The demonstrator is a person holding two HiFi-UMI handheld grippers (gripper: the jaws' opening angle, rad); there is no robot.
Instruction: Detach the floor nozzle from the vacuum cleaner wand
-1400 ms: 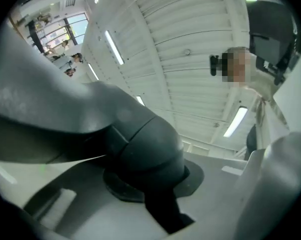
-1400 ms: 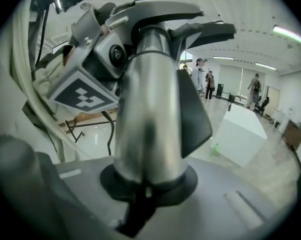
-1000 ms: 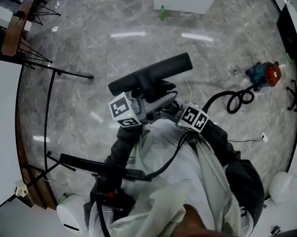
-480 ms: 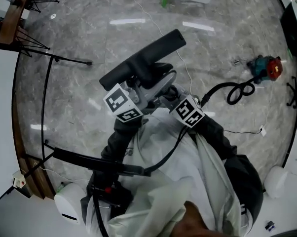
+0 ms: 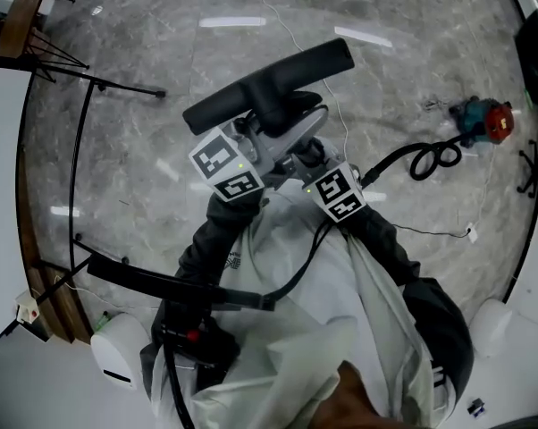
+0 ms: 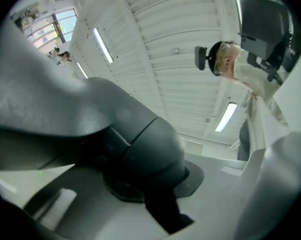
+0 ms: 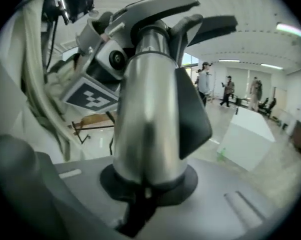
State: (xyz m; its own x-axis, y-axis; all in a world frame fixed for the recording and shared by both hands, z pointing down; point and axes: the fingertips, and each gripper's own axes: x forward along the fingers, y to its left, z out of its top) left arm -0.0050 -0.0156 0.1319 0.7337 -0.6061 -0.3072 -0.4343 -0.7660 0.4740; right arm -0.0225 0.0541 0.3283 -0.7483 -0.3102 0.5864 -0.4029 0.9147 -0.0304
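Observation:
The black floor nozzle (image 5: 269, 88) is held up over the marble floor, crosswise in the head view. Its dark grey neck (image 6: 140, 149) fills the left gripper view, and my left gripper (image 6: 155, 184) is shut on that neck. The silver wand (image 7: 148, 119) stands between the jaws of my right gripper (image 7: 145, 184), which is shut on it just below the nozzle joint (image 7: 155, 19). In the head view the left gripper (image 5: 273, 146) and right gripper (image 5: 303, 164) sit side by side under the nozzle, their marker cubes toward me. The jaw tips are hidden there.
A black hose (image 5: 425, 164) runs to a teal and red machine (image 5: 483, 121) on the floor at right. Tripod legs (image 5: 117, 86) and a curved rail (image 5: 79, 177) lie at left. A dark bar (image 5: 171, 284) and a white unit (image 5: 117, 365) sit by my left side.
Both grippers and the nozzle have turned together and sit a little higher in the head view. Neither grip has changed.

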